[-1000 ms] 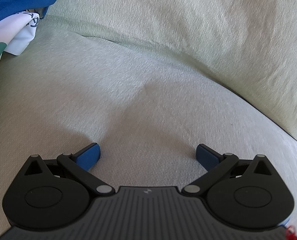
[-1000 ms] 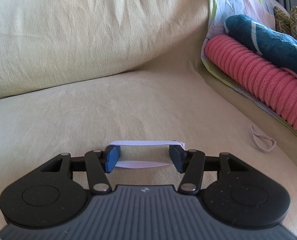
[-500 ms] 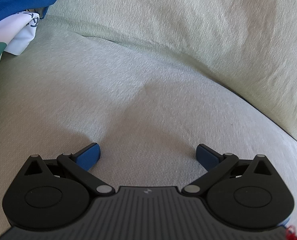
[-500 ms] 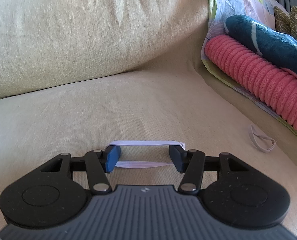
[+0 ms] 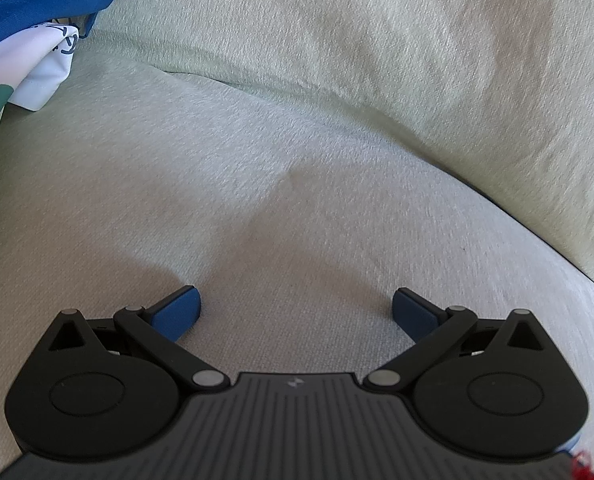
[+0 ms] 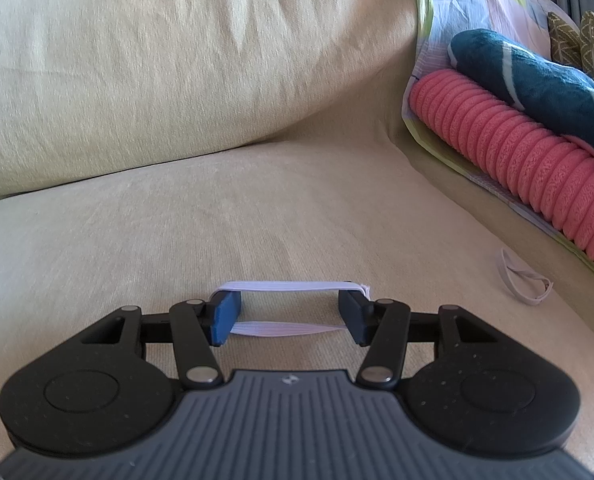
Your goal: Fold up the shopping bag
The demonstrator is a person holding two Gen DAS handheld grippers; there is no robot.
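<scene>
Pale green sofa seat point(image 5: 297, 184), back cushion behind. Nothing has changed over the last second: both hands static. Left gripper point(image 5: 296, 308) fingers spread wide, empty. Right gripper point(image 6: 289, 312) fingers half apart with a white elastic band point(image 6: 289, 286) stretched around them. Shopping bag point(image 5: 29, 36) lies bunched at far left, untouched; folding not visibly underway, probably banding comes last.

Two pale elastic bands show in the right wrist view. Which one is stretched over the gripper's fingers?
The taut band spanning both fingers of the right gripper. The other band lies slack on the sofa seat, off to the right.
</scene>
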